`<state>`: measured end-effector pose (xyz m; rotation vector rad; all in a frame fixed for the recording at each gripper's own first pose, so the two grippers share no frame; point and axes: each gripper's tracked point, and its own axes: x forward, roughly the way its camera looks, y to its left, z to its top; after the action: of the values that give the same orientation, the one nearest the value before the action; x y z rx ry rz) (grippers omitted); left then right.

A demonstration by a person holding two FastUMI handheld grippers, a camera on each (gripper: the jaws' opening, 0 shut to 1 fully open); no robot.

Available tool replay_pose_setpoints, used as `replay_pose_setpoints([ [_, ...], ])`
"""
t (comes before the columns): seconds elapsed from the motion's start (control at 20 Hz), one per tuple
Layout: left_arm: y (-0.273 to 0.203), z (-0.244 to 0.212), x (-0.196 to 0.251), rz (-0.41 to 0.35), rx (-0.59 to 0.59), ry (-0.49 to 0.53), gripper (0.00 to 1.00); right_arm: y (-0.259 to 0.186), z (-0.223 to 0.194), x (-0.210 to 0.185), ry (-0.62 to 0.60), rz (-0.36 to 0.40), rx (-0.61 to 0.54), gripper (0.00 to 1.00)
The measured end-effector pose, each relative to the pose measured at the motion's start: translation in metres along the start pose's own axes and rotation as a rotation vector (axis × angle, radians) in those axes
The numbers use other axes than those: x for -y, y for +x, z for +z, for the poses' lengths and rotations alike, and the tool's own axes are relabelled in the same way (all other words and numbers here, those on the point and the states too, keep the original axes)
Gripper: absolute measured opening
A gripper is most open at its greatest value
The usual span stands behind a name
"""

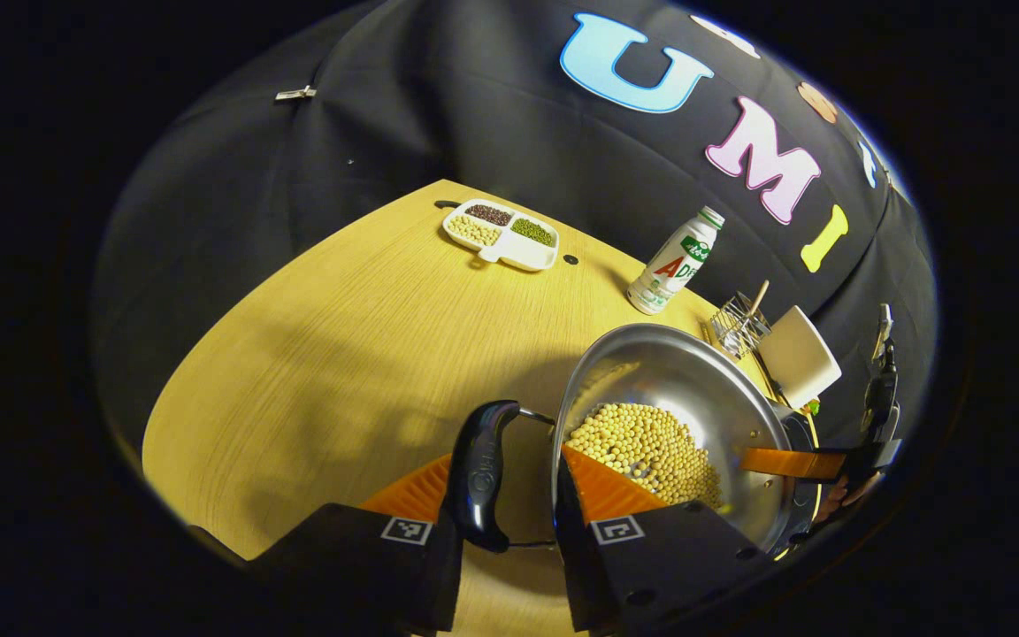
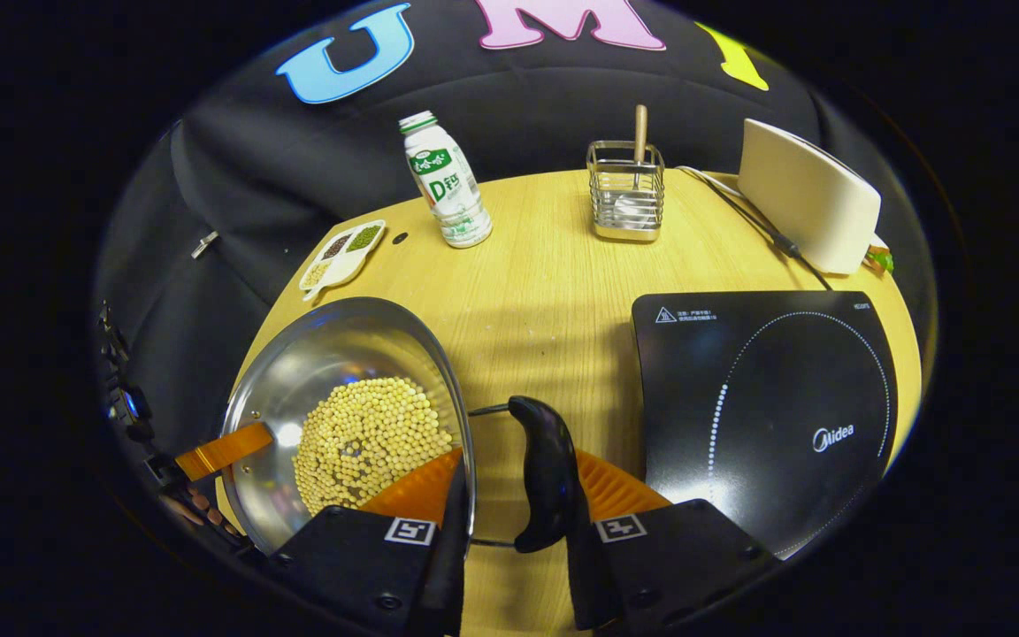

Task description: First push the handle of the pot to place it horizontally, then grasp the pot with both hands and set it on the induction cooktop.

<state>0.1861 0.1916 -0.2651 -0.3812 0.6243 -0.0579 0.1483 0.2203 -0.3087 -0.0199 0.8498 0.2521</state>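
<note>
Both handles of the pot (image 2: 346, 416) already stick out sideways, so the pushing step looks done, and the two-handed grasp looks to be on. The left hand-held gripper (image 1: 509, 495) straddles the pot's rim, one finger outside by the black handle (image 1: 483, 473) and the other inside over the beans (image 1: 647, 447); its fingers look closed on the rim, though actual contact is hard to judge. The right hand-held gripper (image 2: 509, 500) does the same at the opposite handle (image 2: 545, 473), with one finger in the pot and one beyond the grip. The lift and carry remain: the pot sits beside the cooktop (image 2: 766, 407), not on it. The right gripper view takes in the cooktop, just beside the pot, a wire rack (image 2: 624, 203) and a white box (image 2: 806, 208) at the back of the surface (image 2: 545, 292). The left gripper view takes in the bare stretch on the other side and the divided dish (image 1: 502, 234) up close. A bottle (image 2: 445, 180) stands behind.
</note>
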Motion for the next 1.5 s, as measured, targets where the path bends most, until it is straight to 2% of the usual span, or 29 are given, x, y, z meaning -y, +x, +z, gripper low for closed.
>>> replay_pose_setpoints([
  [0.3, -0.055, 0.002, 0.032, -0.005, 0.021, 0.026, 0.51, -0.058, -0.006, 0.007, 0.025, 0.009, -0.002, 0.51],
  [0.65, -0.091, -0.002, 0.096, -0.033, 0.036, 0.086, 0.51, -0.119, 0.001, 0.05, 0.057, -0.006, 0.038, 0.5],
  [1.1, -0.085, -0.006, 0.172, -0.09, 0.02, 0.139, 0.5, -0.159, 0.01, 0.115, 0.134, -0.043, 0.082, 0.5],
  [1.15, -0.084, -0.009, 0.181, -0.094, 0.017, 0.141, 0.5, -0.162, 0.011, 0.123, 0.133, -0.048, 0.081, 0.46],
  [1.2, -0.08, -0.01, 0.19, -0.099, 0.013, 0.145, 0.5, -0.165, 0.014, 0.133, 0.139, -0.051, 0.081, 0.5],
  [1.5, -0.06, -0.022, 0.243, -0.123, -0.004, 0.151, 0.5, -0.176, 0.026, 0.187, 0.155, -0.078, 0.08, 0.5],
])
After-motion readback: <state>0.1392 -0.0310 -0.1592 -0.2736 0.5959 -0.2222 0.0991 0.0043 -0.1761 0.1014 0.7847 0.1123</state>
